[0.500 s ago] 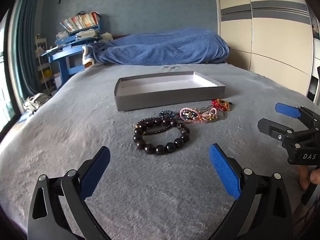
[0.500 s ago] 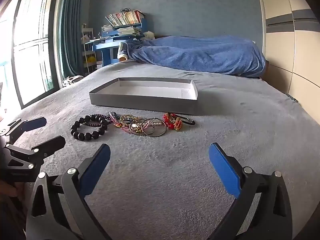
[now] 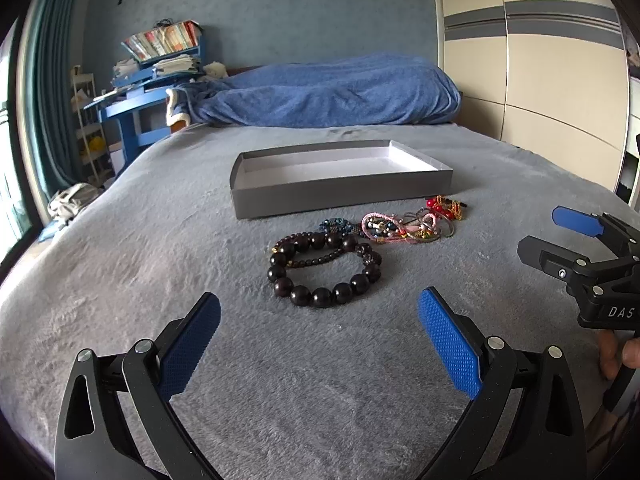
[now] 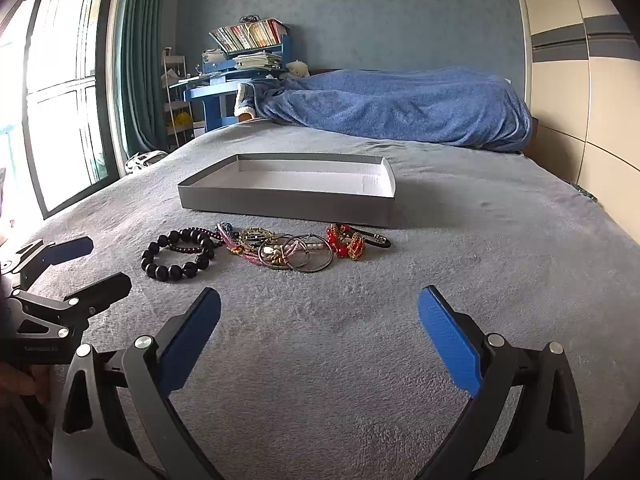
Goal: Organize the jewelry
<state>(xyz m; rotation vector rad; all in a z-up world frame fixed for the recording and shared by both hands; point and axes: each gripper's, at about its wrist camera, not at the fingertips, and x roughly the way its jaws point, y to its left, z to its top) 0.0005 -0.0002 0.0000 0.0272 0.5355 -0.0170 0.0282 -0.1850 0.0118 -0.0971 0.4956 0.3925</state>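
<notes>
A row of jewelry lies on the grey bedspread in front of a shallow grey box (image 3: 340, 190) (image 4: 288, 202) with a white inside. Nearest is a dark bead bracelet (image 3: 324, 270) (image 4: 180, 254). To its right lies a tangle of pink cords and metal rings (image 3: 404, 226) (image 4: 288, 250), then a red and gold piece (image 3: 444, 206) (image 4: 346, 240). My left gripper (image 3: 320, 344) (image 4: 86, 264) stands open, just short of the bead bracelet. My right gripper (image 4: 320, 336) (image 3: 556, 232) is open too, nearer than the rings, with nothing between its fingers.
A rumpled blue blanket (image 3: 328, 96) (image 4: 400, 108) lies across the far end of the bed. A blue desk with books (image 3: 152, 80) (image 4: 236, 64) stands at the back left, a window (image 4: 60, 88) on the left, cream wardrobe doors (image 3: 540, 80) on the right.
</notes>
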